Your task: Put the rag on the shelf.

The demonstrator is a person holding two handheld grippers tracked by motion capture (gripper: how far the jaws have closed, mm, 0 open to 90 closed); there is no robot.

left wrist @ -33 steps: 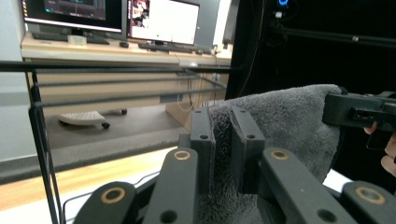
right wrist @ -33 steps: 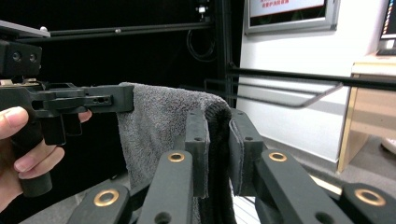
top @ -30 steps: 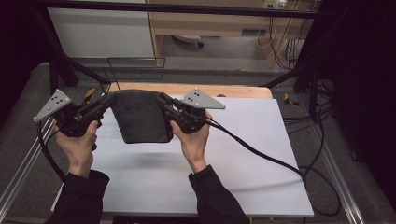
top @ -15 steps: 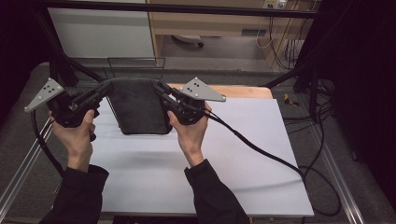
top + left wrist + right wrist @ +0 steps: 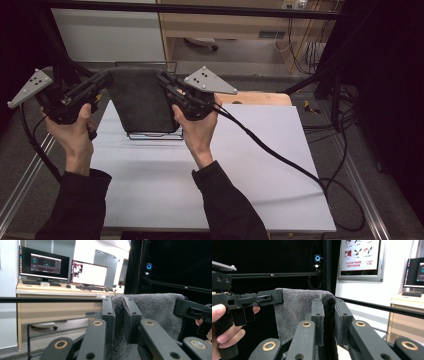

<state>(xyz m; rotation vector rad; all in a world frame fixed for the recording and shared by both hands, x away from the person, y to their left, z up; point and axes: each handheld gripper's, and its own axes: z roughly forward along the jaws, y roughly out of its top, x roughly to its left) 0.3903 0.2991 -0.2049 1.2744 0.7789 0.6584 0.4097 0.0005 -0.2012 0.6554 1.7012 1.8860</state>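
Note:
A dark grey towel [image 5: 142, 100] hangs in the air above the white table [image 5: 175, 185], stretched between both grippers. My left gripper [image 5: 106, 77] is shut on its left top corner, and in the left gripper view the pile of the towel [image 5: 155, 310] is pinched between the two black jaws of my left gripper [image 5: 119, 315]. My right gripper [image 5: 162, 80] is shut on the right top corner; in the right gripper view the towel [image 5: 297, 307] folds over between the jaws of my right gripper [image 5: 329, 315]. The towel's lower edge hangs just over a wire rack [image 5: 155, 135].
A wooden board [image 5: 260, 97] lies at the table's far right edge. A black cable [image 5: 280, 160] trails from the right gripper across the table to the right. A desk with monitors [image 5: 45, 265] stands beyond the table's far side.
Both hands have lifted the towel higher and toward the far side of the table. The wire rack beneath it has come into view. Both grips stay closed.

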